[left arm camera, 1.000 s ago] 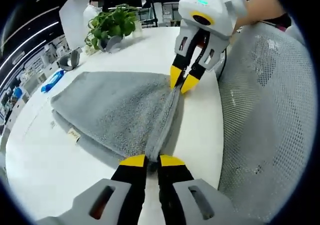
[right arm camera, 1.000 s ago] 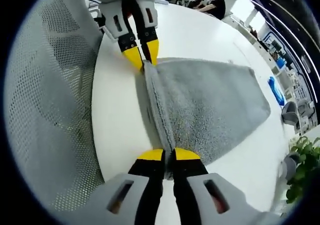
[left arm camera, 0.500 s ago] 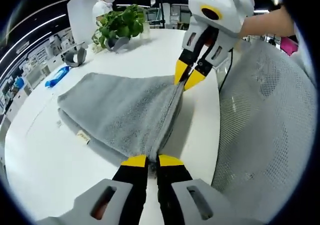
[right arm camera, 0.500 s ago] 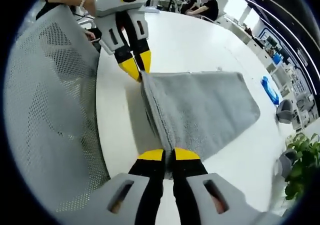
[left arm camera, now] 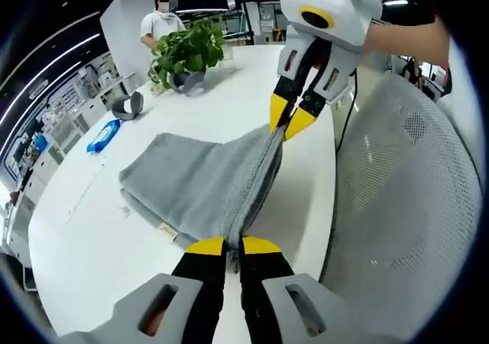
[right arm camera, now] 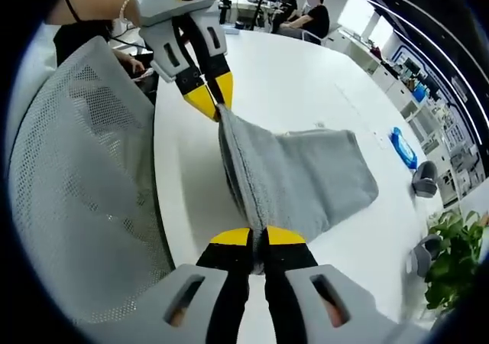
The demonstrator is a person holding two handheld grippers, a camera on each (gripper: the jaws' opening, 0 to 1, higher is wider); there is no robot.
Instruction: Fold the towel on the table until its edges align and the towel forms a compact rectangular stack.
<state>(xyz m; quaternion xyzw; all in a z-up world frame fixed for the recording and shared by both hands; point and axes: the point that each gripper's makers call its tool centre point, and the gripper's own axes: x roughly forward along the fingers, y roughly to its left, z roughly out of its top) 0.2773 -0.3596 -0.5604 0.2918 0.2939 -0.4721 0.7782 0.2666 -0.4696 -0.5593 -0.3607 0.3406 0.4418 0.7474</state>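
- Towel [left arm camera: 200, 185] hung from our near edge, stretched taut between left gripper [left arm camera: 223, 246] and right gripper [right arm camera: 257, 237].
- Both fingers pinched its corners; free cloth trailed across the desk [left arm camera: 84, 229], away from us.

Mesh chair back [left arm camera: 397, 206] crowds the table [left arm camera: 84, 252] near edge, tight behind both grippers. Far edge obstacles: potted plant [left arm camera: 187, 46], grey object [left arm camera: 126, 105], blue packet [left arm camera: 101, 136]. Bare tabletop either side of the towel [left arm camera: 206, 183] gives passage.
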